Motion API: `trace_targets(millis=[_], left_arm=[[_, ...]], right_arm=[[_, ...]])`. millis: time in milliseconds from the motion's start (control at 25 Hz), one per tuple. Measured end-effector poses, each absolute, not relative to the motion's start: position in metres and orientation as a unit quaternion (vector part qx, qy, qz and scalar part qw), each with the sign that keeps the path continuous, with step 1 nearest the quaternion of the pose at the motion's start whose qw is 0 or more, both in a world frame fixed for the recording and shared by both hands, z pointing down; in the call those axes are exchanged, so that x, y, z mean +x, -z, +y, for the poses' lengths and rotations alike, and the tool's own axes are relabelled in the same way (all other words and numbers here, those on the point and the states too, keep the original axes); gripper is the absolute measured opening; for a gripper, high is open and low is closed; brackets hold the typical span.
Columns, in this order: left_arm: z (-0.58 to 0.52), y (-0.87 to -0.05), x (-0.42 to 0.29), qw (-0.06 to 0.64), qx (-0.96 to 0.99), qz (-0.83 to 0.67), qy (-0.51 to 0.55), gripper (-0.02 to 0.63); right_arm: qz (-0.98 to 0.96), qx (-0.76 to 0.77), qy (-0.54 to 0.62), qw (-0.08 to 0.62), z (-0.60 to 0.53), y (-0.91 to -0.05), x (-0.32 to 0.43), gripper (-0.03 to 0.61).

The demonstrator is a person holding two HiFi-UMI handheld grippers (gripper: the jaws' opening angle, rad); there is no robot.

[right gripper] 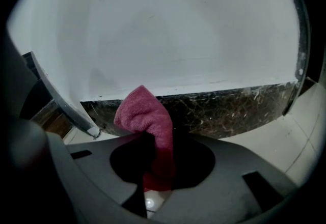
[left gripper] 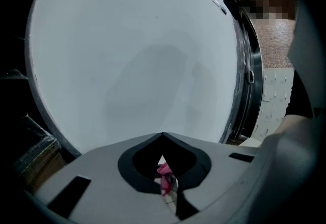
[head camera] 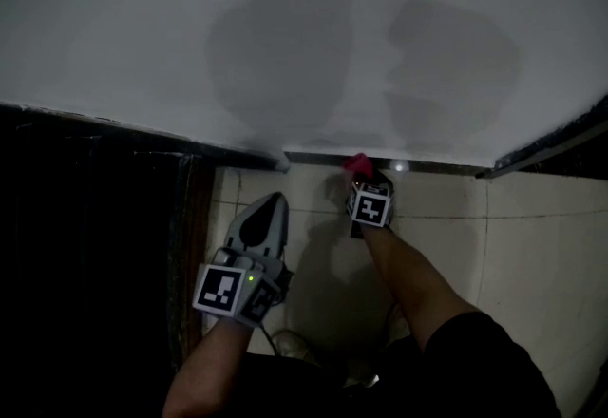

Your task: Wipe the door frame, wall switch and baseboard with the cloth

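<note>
The baseboard [head camera: 427, 166] ran along the foot of the wall [head camera: 304, 27], with the floor [head camera: 532, 255] before it. The cloth [head camera: 358, 163], held in the right claw [head camera: 364, 177], was at the baseboard. The left claw [head camera: 277, 199] lay to its left, farther from the wall, beside the door frame [head camera: 190, 217].

You face a plain white wall [head camera: 304, 17]; two soft shadows lie on its lower part. A dark, veined baseboard [right gripper: 229, 108] runs along its foot. Below it, the floor [head camera: 541, 255] is pale tile with thin joints. To your left is a dark area [head camera: 85, 255] where no detail is readable. Lighting is dim throughout.
</note>
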State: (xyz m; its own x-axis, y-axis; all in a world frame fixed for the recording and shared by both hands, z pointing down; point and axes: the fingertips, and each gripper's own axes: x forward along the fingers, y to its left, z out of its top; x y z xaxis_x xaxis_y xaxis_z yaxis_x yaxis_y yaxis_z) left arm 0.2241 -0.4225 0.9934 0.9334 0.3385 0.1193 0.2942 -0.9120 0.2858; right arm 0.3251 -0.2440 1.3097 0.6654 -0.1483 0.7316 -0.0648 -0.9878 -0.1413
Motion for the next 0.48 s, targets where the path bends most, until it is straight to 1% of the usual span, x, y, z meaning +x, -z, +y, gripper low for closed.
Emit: trace_targets(millis=[160,480], left_arm=[[-0.401,-0.994,0.231,0.129,0.971,0.179,-0.088,0.0],[-0.376,-0.998,0.237,0.137,0.963,0.212,-0.09,0.0]], right_arm=[[0.06,-0.915,0.393,0.061,-0.224,-1.304,0.33,0.086],[0.048,-0.915,0.4,0.018,-0.17,-1.309,0.322,0.087]])
